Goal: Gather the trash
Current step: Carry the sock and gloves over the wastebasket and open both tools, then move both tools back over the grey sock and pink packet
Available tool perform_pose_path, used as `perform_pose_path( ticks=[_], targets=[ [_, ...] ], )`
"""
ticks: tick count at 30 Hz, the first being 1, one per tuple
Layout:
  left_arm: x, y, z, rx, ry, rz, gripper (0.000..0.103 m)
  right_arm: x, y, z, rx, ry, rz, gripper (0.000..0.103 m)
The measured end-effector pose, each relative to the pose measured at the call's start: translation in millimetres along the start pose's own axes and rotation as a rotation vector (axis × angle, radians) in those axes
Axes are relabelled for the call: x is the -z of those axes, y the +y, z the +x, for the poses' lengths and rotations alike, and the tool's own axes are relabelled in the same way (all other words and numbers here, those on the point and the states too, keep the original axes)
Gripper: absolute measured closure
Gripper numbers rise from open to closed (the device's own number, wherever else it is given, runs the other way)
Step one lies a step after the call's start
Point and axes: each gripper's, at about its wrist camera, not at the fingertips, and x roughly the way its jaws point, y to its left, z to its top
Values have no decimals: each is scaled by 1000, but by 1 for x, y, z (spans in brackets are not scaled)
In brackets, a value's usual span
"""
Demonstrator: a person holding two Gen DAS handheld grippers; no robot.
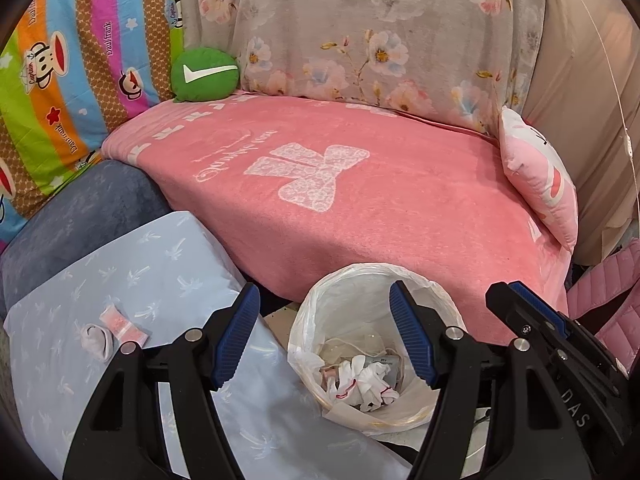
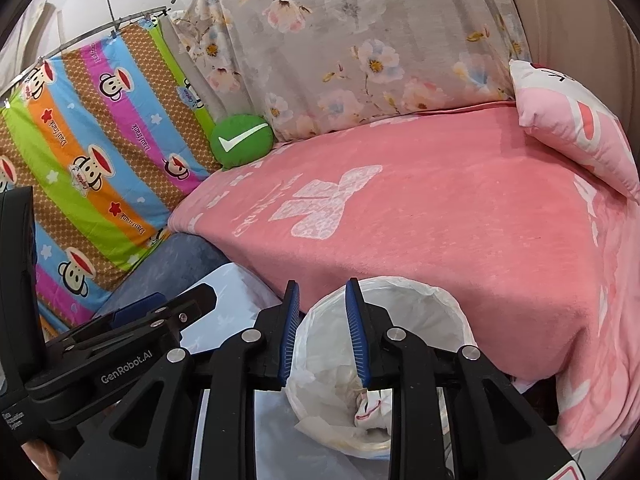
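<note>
A small bin lined with a white plastic bag (image 1: 320, 300) stands on the floor in front of the pink bed; it also shows in the right wrist view (image 2: 448, 300). Crumpled white tissues with red marks (image 1: 366, 380) lie inside it, also seen in the right wrist view (image 2: 372, 404). A crumpled tissue (image 1: 96, 338) and a small pink-dotted wrapper (image 1: 124, 326) lie on the light blue pillow (image 1: 160, 280) at the left. My left gripper (image 1: 325, 340) is open and empty above the bin. My right gripper (image 2: 322, 332) is open and empty over the bin's left rim.
A pink blanket (image 1: 360, 200) covers the bed. A green cushion (image 1: 205, 75) and a pink pillow (image 1: 540, 176) lie on it. A dark blue cushion (image 1: 80, 208) sits left of the light blue pillow. Patterned sheets hang behind. A pink quilted item (image 1: 608, 304) is at the right.
</note>
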Motion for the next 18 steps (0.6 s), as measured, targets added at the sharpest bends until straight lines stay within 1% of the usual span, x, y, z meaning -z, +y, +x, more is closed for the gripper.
perform_pose_path(
  ticks=[11,15,18],
  targets=[
    [8,34,-4,-36,4,-57,39,10,31,13,-21,41,-50,79],
    [14,56,-2,-67,10,-98,34,16,48,23,-33,65,-77,76],
    [18,75,-2,-91,13,-126,33,21,63,31,-46,83,-98,73]
  ],
)
